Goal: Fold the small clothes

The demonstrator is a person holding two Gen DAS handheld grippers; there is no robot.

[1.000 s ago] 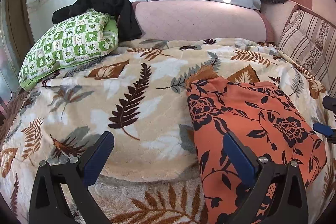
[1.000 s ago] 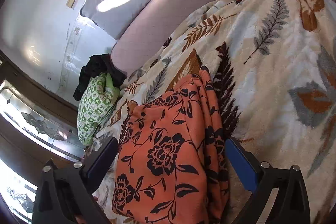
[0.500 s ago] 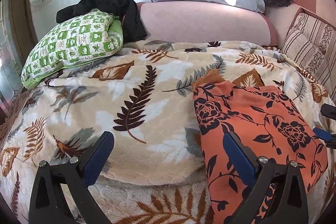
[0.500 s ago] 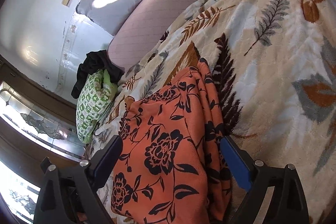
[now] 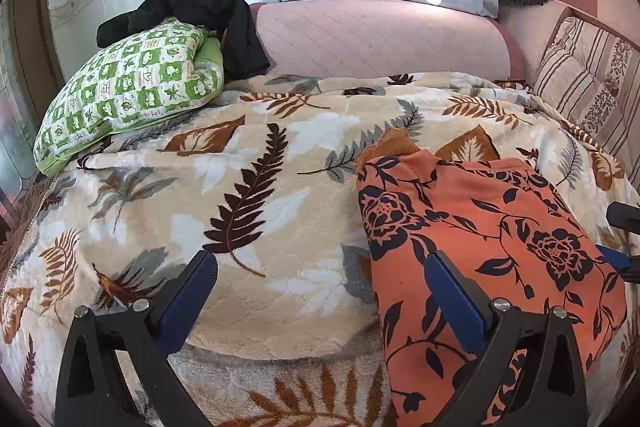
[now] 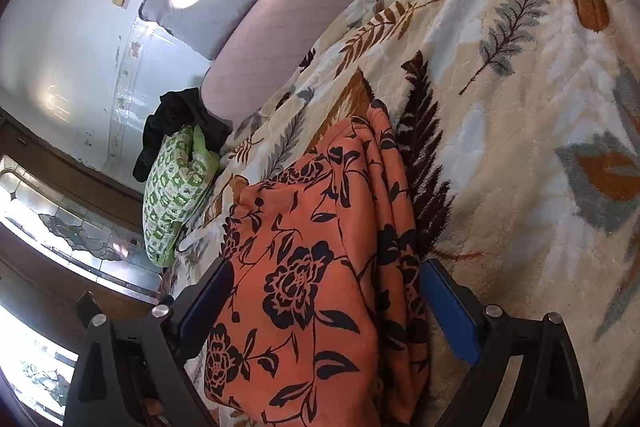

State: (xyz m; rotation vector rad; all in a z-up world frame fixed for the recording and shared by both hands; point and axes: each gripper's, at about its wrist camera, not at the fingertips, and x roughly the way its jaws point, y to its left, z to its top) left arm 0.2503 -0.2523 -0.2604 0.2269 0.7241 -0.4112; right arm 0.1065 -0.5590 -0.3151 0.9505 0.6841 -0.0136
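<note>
Orange floral garment: folded, lying on leaf-print blanket (bed). Left hand-held gripper: jaws wide, nothing gripped. Right hand-held gripper: jaws wide, straddling garment, pads not pressing.

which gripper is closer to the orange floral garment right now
Right. The right gripper straddles the orange floral garment, its open fingers on either side of the folded cloth. The left gripper sits beside it, mostly over the leaf-print blanket.
</note>
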